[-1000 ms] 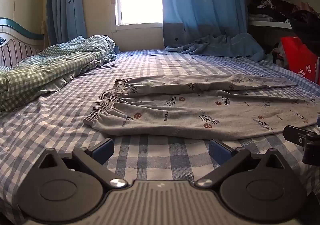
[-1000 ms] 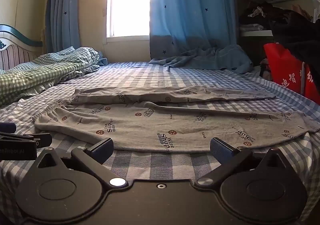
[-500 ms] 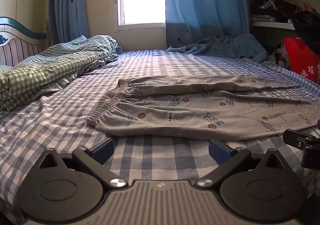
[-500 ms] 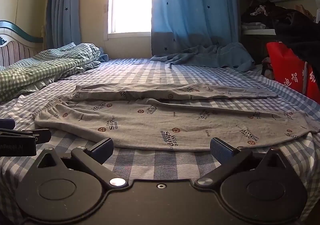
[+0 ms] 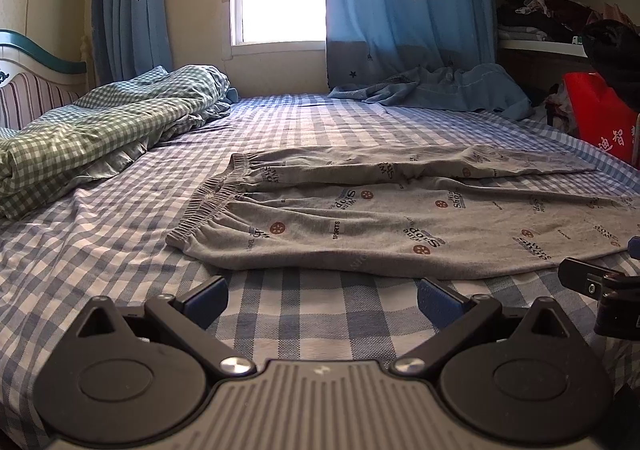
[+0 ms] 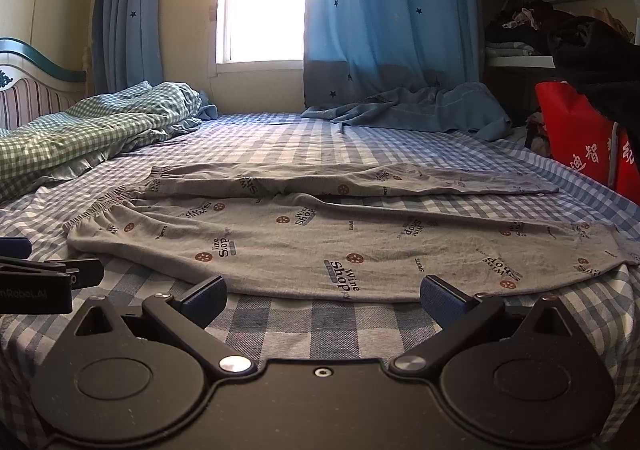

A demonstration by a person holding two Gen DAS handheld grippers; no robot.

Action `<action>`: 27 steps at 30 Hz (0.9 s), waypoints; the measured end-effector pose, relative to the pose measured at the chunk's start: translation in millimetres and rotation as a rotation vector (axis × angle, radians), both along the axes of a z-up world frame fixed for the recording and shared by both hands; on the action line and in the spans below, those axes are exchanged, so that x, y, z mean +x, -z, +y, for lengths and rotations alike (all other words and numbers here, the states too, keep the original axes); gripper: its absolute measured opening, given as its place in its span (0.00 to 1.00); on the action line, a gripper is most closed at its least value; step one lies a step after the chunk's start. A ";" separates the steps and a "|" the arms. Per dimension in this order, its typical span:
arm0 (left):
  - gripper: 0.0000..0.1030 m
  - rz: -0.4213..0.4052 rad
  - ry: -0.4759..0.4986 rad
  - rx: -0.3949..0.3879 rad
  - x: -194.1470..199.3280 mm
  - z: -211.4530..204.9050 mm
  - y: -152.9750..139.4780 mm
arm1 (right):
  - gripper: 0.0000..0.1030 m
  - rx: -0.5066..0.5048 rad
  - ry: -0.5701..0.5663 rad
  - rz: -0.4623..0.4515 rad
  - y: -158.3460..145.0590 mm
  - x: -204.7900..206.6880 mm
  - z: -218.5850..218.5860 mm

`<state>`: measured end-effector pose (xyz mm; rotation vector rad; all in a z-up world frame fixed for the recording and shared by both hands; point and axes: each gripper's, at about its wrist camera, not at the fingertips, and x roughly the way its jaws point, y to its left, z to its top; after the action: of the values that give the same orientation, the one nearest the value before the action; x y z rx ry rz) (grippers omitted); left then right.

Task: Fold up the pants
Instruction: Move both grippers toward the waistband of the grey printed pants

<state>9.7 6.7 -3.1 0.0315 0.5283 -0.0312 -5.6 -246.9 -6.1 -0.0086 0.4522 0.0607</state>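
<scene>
The jaws of both grippers are spread wide and nothing is held between them. The left gripper [image 5: 322, 296] and the right gripper [image 6: 324, 294] are poised low over the blue checked sheet [image 5: 120, 234], just short of the near edge of the grey printed pants [image 5: 400, 226]. The pants are laid flat across the bed, with the elastic waistband [image 5: 212, 201] to the left and the legs stretched to the right, the near hem [image 6: 616, 250] reaching the mattress edge. A green checked quilt [image 5: 88, 133] is bunched at far left, well apart. Bare sheet is seen beyond the far leg, up to the curtain [image 6: 384, 9].
</scene>
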 end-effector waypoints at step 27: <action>1.00 0.063 0.046 -0.022 20.4 -4.1 5.4 | 0.99 -0.006 0.031 0.013 7.0 15.8 -9.7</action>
<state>30.2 2.6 -8.5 0.0215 0.5897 -0.0831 10.2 -256.6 -13.1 -0.0067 0.4658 0.0286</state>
